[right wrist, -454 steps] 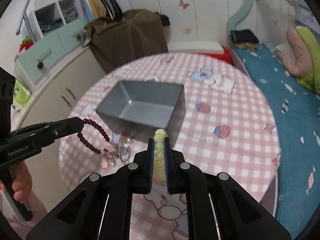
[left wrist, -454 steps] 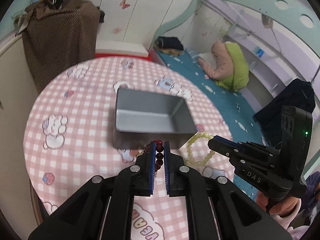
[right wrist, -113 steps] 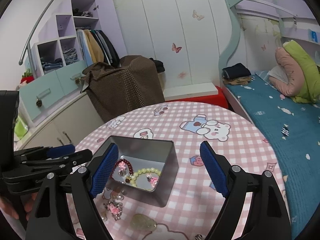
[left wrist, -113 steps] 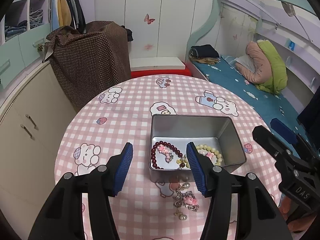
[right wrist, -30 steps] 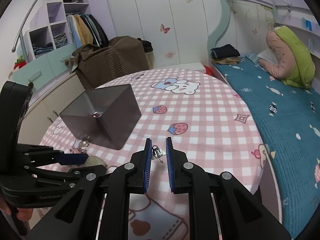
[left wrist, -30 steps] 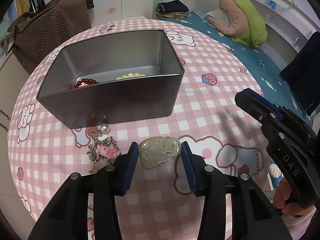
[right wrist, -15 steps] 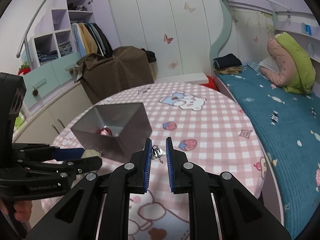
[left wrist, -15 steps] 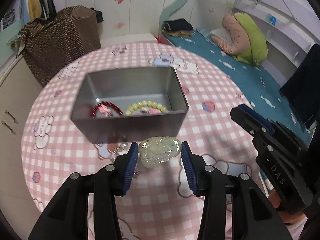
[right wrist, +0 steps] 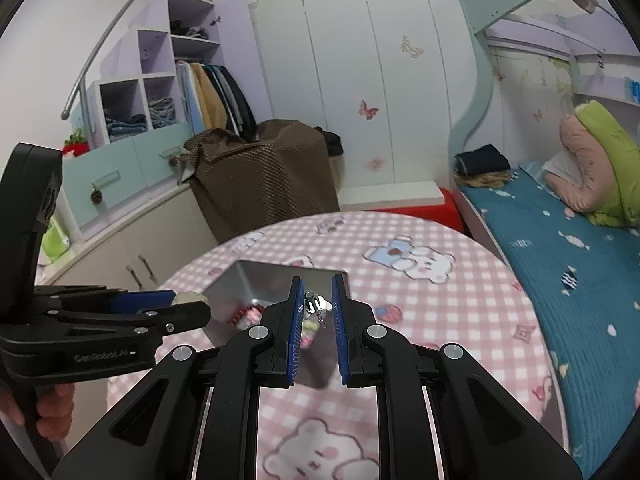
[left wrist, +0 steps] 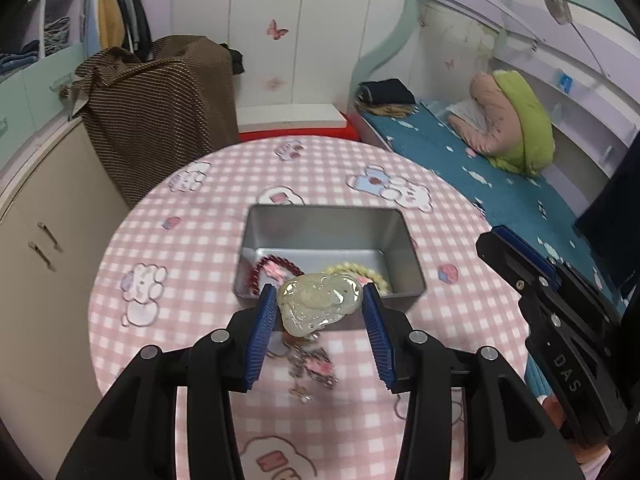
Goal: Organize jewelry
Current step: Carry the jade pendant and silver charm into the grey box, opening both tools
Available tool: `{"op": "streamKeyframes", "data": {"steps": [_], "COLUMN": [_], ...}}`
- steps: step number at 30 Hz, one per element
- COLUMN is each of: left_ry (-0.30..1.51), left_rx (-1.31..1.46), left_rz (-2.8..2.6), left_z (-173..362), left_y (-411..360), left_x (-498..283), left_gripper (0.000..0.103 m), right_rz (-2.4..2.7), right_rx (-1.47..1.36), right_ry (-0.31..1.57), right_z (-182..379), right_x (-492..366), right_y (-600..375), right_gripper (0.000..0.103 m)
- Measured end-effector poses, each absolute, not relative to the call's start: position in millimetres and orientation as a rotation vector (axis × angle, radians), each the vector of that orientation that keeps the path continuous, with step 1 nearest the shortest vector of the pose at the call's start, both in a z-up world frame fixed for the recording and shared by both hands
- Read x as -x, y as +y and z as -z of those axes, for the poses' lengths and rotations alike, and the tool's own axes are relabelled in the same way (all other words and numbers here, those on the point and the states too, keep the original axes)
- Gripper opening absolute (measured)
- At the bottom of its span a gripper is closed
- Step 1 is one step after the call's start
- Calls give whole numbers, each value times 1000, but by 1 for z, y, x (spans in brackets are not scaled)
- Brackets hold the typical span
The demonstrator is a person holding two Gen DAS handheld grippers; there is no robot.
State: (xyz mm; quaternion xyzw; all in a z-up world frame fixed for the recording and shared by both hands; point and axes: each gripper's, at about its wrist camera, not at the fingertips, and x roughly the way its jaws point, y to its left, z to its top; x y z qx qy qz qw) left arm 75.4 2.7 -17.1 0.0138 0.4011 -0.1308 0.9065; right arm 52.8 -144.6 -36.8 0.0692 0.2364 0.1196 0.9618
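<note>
My left gripper (left wrist: 320,300) is shut on a pale green jade pendant (left wrist: 318,302) and holds it above the near edge of the grey metal tin (left wrist: 328,216). The tin holds a red bead bracelet (left wrist: 272,264) and a pale yellow bead bracelet (left wrist: 356,270). A pink charm piece (left wrist: 314,364) lies on the table in front of the tin. My right gripper (right wrist: 315,304) is shut on a small silver charm (right wrist: 316,304), raised near the tin (right wrist: 256,280). The left gripper (right wrist: 176,304) also shows in the right wrist view.
The round table (left wrist: 160,320) has a pink checked cloth with bear prints. A brown covered object (left wrist: 160,120) stands behind it, cabinets (left wrist: 40,220) at the left, and a bed (left wrist: 500,168) at the right. The right gripper (left wrist: 560,320) is at the table's right edge.
Both grippers have risen and pulled back with their items; the jade pendant went from the table to above the tin's near edge, and the silver charm was lifted too.
</note>
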Motion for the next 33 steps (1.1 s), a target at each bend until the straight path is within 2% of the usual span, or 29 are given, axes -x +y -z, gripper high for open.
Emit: {"op": "streamKeyframes", "data": {"steps": [7, 19, 28, 29, 30, 31, 32, 33], "left_ry": [815, 883, 934, 939, 944, 951, 946, 947], "left_rx": [29, 65, 61, 62, 64, 68, 66, 63], "left_rz": [235, 208, 235, 234, 232, 228, 227, 226], "left_z": [10, 31, 49, 50, 53, 55, 54, 54], "left_y": [15, 27, 16, 16, 16, 15, 14, 13], "left_x": [-94, -131, -155, -156, -157, -159, -160, -160], "left_gripper": [42, 42, 42, 42, 42, 42, 42, 42], "right_rz": [-333, -330, -307, -305, -311, -307, -286, -249], "right_rx": [-169, -220, -210, -220, -234, -243, -247, -248], "right_ry": [508, 644, 654, 654, 653, 648, 634, 607], "right_z": [38, 60, 61, 60, 59, 57, 56, 54], "right_x": [-74, -121, -133, -133, -132, -131, -129, -125], "right_y": [-127, -116, -117, -120, -123, -126, -129, -133], "right_gripper": [15, 15, 18, 20, 34, 65, 75, 77]}}
